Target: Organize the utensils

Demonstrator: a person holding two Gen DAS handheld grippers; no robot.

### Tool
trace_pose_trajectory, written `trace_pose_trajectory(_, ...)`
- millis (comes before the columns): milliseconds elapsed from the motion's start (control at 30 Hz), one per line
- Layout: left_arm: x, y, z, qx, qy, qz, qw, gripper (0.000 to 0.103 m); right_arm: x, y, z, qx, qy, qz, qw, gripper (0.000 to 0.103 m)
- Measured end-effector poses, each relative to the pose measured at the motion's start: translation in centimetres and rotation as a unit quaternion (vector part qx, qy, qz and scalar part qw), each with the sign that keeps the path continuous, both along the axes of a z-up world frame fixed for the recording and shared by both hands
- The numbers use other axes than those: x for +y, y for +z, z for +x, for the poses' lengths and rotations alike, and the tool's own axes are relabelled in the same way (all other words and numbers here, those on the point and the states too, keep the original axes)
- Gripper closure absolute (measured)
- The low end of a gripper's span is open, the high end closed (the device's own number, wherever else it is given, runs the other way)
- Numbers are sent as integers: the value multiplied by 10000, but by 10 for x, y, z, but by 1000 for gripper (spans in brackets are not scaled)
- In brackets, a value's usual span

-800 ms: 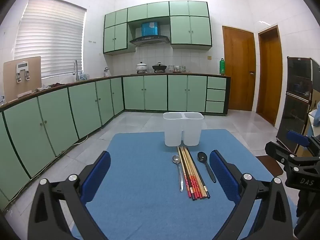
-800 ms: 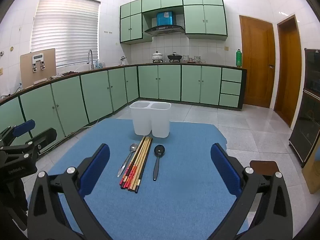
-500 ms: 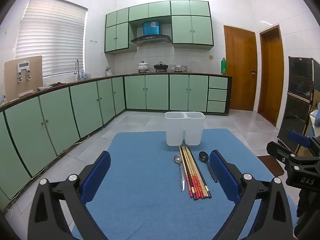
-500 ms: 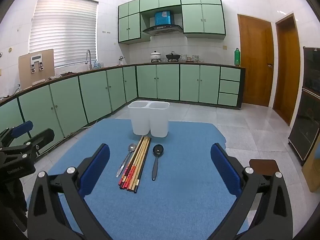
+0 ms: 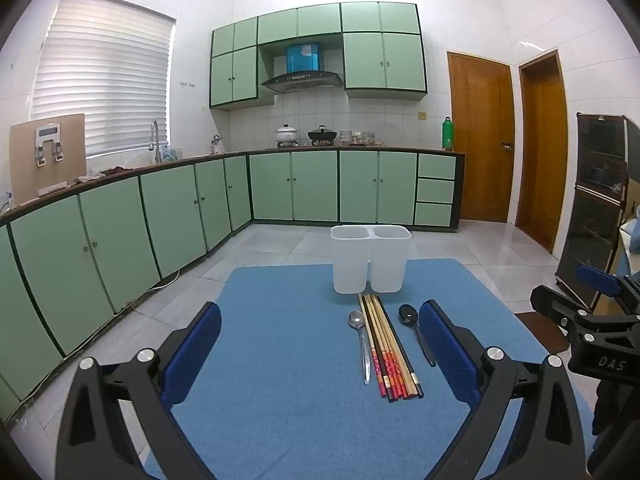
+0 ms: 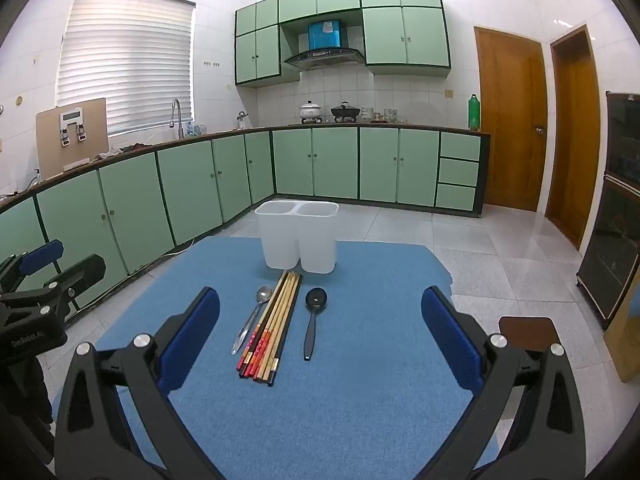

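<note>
1. Left tool [image 5: 320, 344]: spread wide, pinching nothing, raised above the near part of the blue-covered table [image 5: 280, 420].
2. Right tool [image 6: 320, 336]: likewise spread wide and unloaded, raised over the same near edge.
3. Utensil row, flat on the table and just short of the white two-compartment holder [image 6: 297, 236]: metal spoon [image 6: 252, 318], bundle of chopsticks [image 6: 272, 328], black spoon [image 6: 313, 320]. Both compartments apparently unfilled (interiors only partly visible).
4. Long axes: all pieces laid roughly fore-and-aft, bowls and far tips toward the holder, handles and decorated ends toward the tools.
5. Bearing from the left tool: row offset to its right, with the black spoon [image 5: 414, 332] close beside the right-hand pad [image 5: 446, 350] and the metal spoon [image 5: 360, 340] nearer centre.
6. Bearing from the right tool: row slightly left of centre, between the pads, chopsticks nearly straight ahead.
7. Judgement: task not yet begun; either tool within reach, the right better centred on the chopsticks. Closing across the axis at the handle end likely needed.
</note>
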State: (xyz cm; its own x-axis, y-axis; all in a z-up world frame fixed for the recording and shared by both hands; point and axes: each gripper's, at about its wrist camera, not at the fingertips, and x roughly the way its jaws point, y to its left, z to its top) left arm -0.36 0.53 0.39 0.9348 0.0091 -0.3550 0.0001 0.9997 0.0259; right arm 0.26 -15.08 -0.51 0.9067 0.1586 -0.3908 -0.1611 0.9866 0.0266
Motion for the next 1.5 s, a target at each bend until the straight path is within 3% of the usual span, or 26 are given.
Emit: trace_pose_trajectory(1500,2,1,0,19,8,22,10000,6,2,-5,2,38,-1,13,10000,5)
